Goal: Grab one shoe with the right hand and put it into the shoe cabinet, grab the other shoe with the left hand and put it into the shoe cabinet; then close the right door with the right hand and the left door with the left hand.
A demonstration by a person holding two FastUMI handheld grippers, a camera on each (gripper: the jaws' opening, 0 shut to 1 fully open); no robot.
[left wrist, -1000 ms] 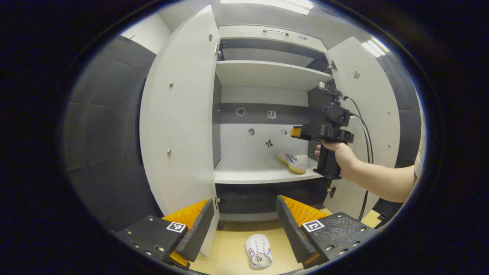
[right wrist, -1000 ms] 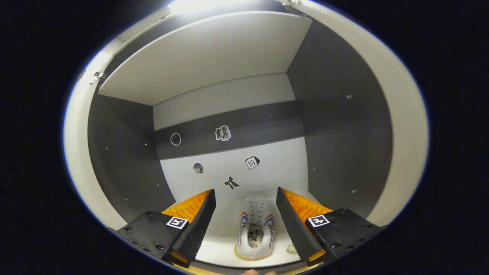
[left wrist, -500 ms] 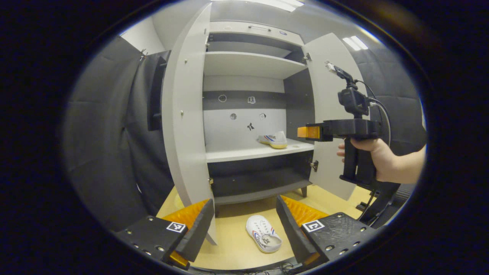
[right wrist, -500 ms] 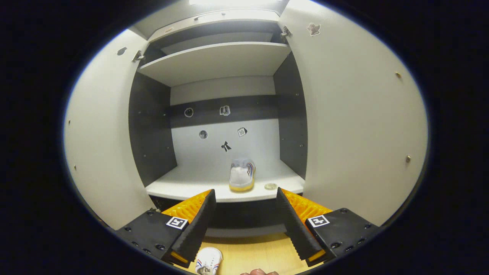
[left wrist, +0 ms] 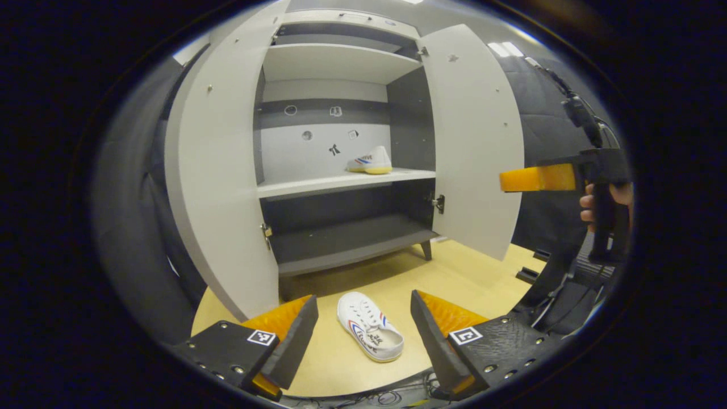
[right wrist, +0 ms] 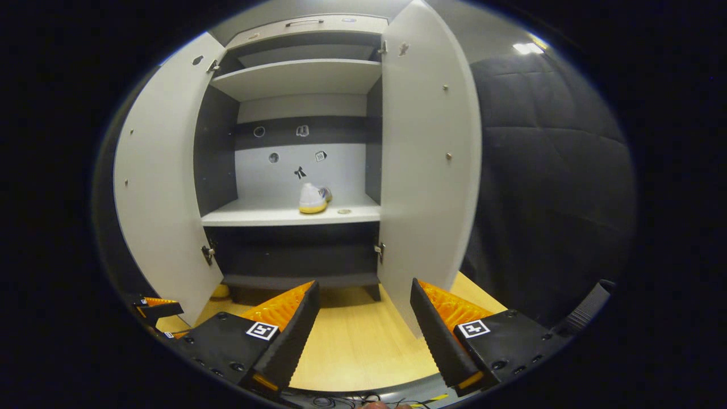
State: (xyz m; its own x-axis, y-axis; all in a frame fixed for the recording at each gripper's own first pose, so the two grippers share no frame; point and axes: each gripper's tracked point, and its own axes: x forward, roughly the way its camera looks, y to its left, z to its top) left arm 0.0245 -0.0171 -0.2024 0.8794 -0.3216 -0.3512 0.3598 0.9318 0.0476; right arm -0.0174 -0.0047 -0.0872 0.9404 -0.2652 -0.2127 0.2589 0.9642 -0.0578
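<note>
One white shoe (left wrist: 370,162) with red and blue stripes rests on the cabinet's middle shelf (left wrist: 341,183), toward its right side; the right gripper view has this shoe (right wrist: 314,199) heel-on. Its mate (left wrist: 369,334) lies on the wooden floor in front of the cabinet, just below my left gripper (left wrist: 364,296), which is open and hangs above it. My right gripper (right wrist: 364,283) is open with nothing in it, well back from the cabinet. A hand holds the right gripper (left wrist: 511,180) beyond the right door (left wrist: 474,142). Both doors stand open.
The left door (left wrist: 221,187) swings out wide toward me. A dark bottom shelf (left wrist: 346,241) and a pale top shelf (left wrist: 335,59) hold nothing. A small round object (right wrist: 343,211) lies on the middle shelf. Cables (left wrist: 568,295) trail at the right. Black cloth (right wrist: 545,187) flanks the cabinet.
The right gripper has drawn back out of the cabinet, leaving the shoe on the middle shelf. The left gripper has also backed away, bringing the floor shoe fuller into view.
</note>
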